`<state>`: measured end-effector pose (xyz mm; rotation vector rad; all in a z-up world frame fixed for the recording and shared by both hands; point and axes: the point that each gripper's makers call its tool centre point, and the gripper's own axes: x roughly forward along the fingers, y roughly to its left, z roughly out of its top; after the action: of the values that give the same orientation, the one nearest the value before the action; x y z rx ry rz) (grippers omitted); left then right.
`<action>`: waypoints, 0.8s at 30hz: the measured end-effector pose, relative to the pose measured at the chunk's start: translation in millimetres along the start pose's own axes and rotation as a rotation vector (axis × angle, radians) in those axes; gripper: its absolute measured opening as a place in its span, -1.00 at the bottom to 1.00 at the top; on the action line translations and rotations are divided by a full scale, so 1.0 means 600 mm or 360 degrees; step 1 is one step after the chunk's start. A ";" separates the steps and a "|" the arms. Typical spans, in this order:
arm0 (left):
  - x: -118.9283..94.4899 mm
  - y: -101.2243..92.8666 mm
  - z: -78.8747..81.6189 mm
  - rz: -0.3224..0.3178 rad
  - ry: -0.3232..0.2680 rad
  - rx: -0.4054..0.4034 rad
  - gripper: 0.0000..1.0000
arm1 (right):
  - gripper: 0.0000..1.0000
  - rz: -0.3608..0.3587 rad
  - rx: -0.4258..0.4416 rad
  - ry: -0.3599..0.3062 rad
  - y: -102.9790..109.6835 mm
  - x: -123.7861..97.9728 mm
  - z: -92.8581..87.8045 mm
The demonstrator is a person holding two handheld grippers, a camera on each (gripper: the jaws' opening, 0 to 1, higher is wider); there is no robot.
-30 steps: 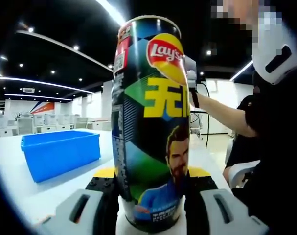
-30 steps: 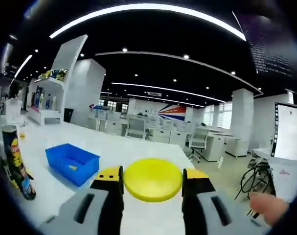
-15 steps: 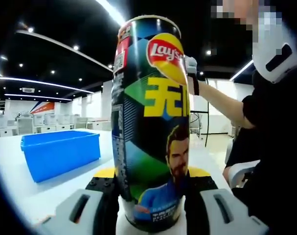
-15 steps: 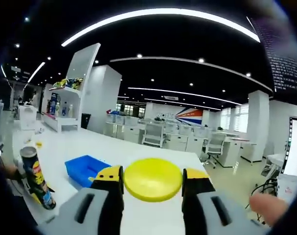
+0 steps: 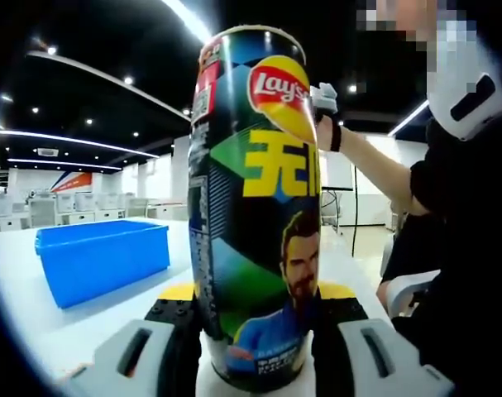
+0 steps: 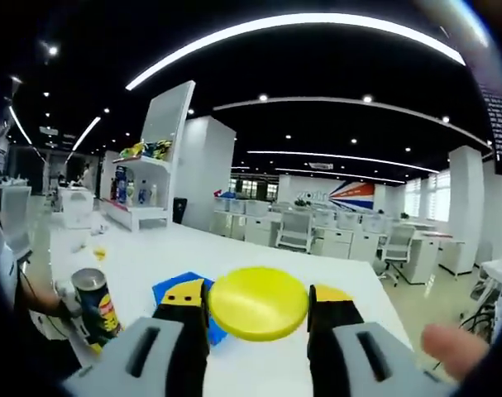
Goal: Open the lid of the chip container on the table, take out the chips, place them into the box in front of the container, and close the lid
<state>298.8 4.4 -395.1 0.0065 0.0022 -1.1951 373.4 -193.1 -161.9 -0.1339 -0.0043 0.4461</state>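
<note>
**One lid off, chips not yet in the box**

One step of four looks done. In the left gripper view, going left to right, the blue box point(image 5: 102, 258) sits on the white table point(image 5: 35, 327), well apart from the chip container point(image 5: 255, 215), which stands upright in the middle. The left gripper point(image 5: 255, 347) has its jaws closed against the base of the can on both sides, steadying it. To the right, the person's arm point(image 5: 375, 169) reaches up behind the can, toward the right gripper point(image 5: 323, 98) held high near its top.

In the right gripper view, the can point(image 6: 98, 310) appears at lower left with its mouth open, the blue box point(image 6: 184, 294) partly hidden behind the near jaw. The right gripper point(image 6: 257, 318) pinches the yellow lid point(image 6: 257, 302) by its edges between both jaws. A fingertip point(image 6: 453, 349) shows blurred at lower right.

Judged from this, the lid is removed; taking out the chips, placing them in the box and closing the lid remain. Whether the box holds anything cannot be told here.

Counted: one container, one lid, one box, two grippers.
</note>
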 end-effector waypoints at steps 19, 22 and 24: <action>0.000 0.000 0.000 -0.0011 0.0000 0.0002 0.05 | -0.11 0.0495 -0.0022 -0.0008 0.216 0.052 0.026; 0.000 0.000 0.000 -0.0011 0.0000 0.0002 0.05 | -0.11 0.0643 0.0080 -0.0009 0.260 0.052 0.035; 0.000 -0.001 0.000 -0.0011 0.0000 0.0003 0.05 | -0.11 0.0719 0.0119 0.0000 0.284 0.052 0.036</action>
<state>298.4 4.4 -395.0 0.0084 0.0011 -1.2017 327.4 -24.8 -163.3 -0.0604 0.0435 0.8962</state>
